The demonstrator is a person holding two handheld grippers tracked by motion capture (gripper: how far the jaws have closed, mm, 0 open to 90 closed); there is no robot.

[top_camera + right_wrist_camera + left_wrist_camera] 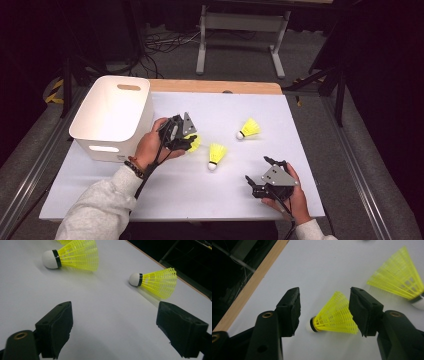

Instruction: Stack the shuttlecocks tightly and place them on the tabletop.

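Left claw (pixel 324 312) is standing apart, straddling a shuttlecock (pixel 334 315) lying crosswise between the jaws, cork toward one jaw, skirt touching the other; right claw (pixel 115 332) is idling apart.

Yellow shuttlecock (pixel 335 315) lies sideways on white table, cork leftward.

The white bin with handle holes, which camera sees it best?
The high view: the white bin stands whole at the table's left edge, beside the left gripper. The two gripper views look at yellow shuttlecocks on the table instead.
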